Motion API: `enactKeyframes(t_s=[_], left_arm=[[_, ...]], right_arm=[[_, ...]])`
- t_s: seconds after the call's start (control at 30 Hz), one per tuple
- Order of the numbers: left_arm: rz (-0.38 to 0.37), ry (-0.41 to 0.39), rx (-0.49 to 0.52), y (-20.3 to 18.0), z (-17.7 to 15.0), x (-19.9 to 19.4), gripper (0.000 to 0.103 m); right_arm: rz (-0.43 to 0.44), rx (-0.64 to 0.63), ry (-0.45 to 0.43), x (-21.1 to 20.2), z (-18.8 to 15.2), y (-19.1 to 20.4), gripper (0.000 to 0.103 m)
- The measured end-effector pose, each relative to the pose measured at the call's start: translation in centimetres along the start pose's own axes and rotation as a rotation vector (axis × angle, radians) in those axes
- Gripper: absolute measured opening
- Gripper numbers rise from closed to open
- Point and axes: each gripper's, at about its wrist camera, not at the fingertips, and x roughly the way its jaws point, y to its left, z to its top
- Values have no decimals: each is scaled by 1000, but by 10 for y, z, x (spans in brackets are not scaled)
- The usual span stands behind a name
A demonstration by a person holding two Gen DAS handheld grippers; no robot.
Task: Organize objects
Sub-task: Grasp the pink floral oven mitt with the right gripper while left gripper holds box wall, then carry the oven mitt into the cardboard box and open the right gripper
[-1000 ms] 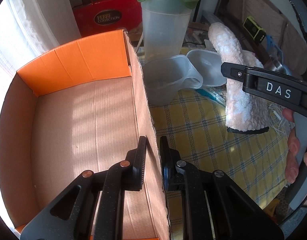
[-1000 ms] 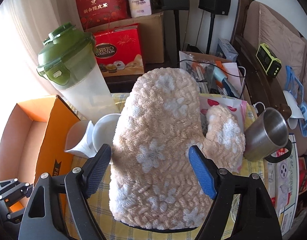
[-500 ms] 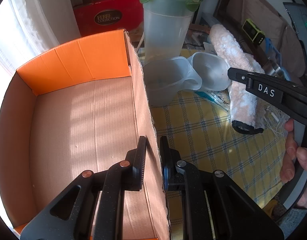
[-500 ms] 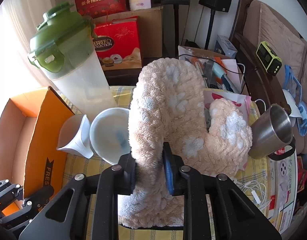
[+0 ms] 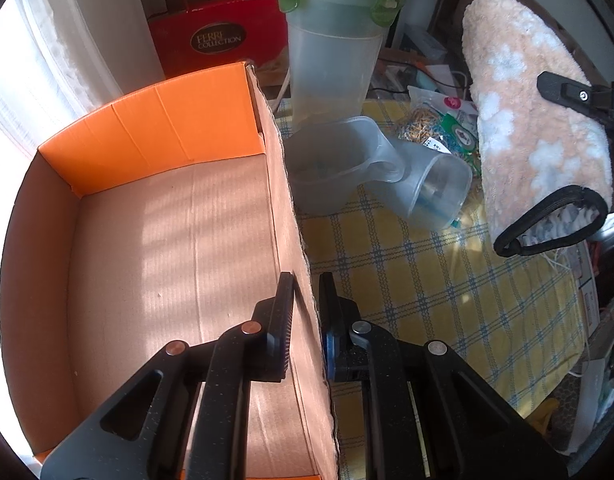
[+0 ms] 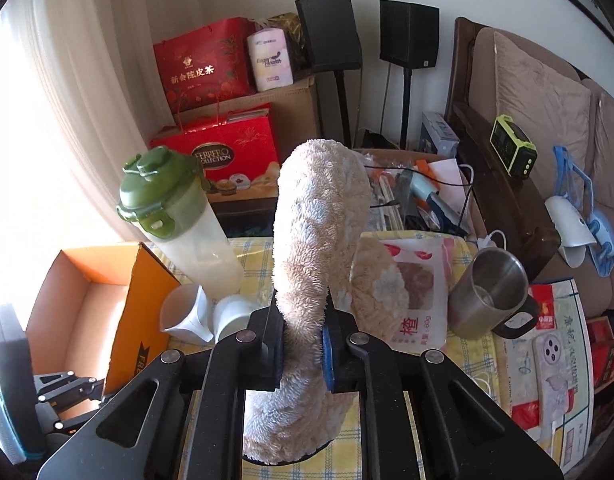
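The wall of the orange box point(image 5: 295, 248) stays clamped in the left gripper point(image 5: 305, 316) jaws. The right gripper point(image 6: 301, 344) jaws, wide a second ago, are closing on the fluffy mitt point(image 6: 315, 216), now lifted off the checked surface point(image 5: 427, 280).

yellow checked tablecloth point(image 5: 427, 280) (under box point(image 5: 167, 208), cups point(image 5: 331, 168), steel mug point(image 6: 487, 292))
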Motion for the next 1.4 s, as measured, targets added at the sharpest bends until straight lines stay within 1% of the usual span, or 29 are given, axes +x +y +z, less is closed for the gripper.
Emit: enactKeyframes(t_s=[0.17,0.27,0.3,0.37,0.47,0.57,0.73,0.83,0.87,0.9,0.93,1.03,1.17,1.27,1.4], left_arm=[[7,-7,-2,-1,-2,-3,12],[28,-10,8,-3,-5,-7,15],[36,-14,12,-2,-7,-9,19],[50,-28,17,-3,-15,-16,21],[43,-43,20,-1,-27,-27,21],[20,-56,11,0,-42,-39,21],[-5,-56,18,0,-66,-50,21],[-22,-64,13,0,-78,-52,12],[-27,-70,9,0,-80,-53,7],[-28,-75,6,0,-81,-53,4],[-25,-83,3,0,-83,-53,4],[-38,-106,-21,1,-84,-53,4],[-38,-129,-32,-1,-85,-51,5],[-40,-137,-39,-3,-83,-50,5],[-54,-129,-48,-5,-80,-47,5]], right_arm=[[24,-12,-53,-27,11,3,13],[41,-43,-84,-48,18,14,13],[49,-56,-93,-54,21,18,13],[69,-83,-109,-66,27,28,13],[111,-115,-129,-81,36,42,13],[154,-140,-145,-93,42,58,13],[216,-188,-161,-104,49,86,13],[267,-215,-154,-104,49,104,13],[280,-225,-151,-104,48,111,13],[291,-235,-149,-103,48,118,13],[300,-244,-147,-102,48,124,13],[334,-262,-131,-94,47,142,13],[417,-281,-76,-78,43,165,13],[469,-294,-2,-58,38,183,13],[504,-299,112,-24,33,202,13]])
